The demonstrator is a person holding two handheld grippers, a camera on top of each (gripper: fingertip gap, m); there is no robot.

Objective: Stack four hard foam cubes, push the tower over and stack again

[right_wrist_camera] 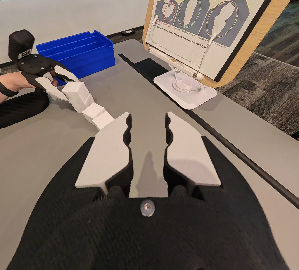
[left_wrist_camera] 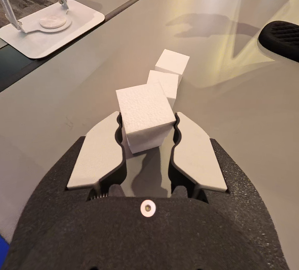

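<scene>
Gripping the top white foam cube (left_wrist_camera: 146, 115) between its jaws, your left gripper (left_wrist_camera: 147, 119) holds it over a leaning line of three more cubes (left_wrist_camera: 166, 77) that runs away across the grey table (left_wrist_camera: 64, 100). Your right gripper (right_wrist_camera: 147, 120) hangs released above bare table, just right of the cubes' far end. Farther off sit a blue bin (right_wrist_camera: 77, 52) at left and a white stand (right_wrist_camera: 186, 90) holding an instruction board (right_wrist_camera: 210, 19) at right.

Left gripper (left_wrist_camera: 147, 122) fingers flank the top cube (left_wrist_camera: 145, 113) of a stack; two cubes (left_wrist_camera: 168, 74) beyond it, staggered.
</scene>
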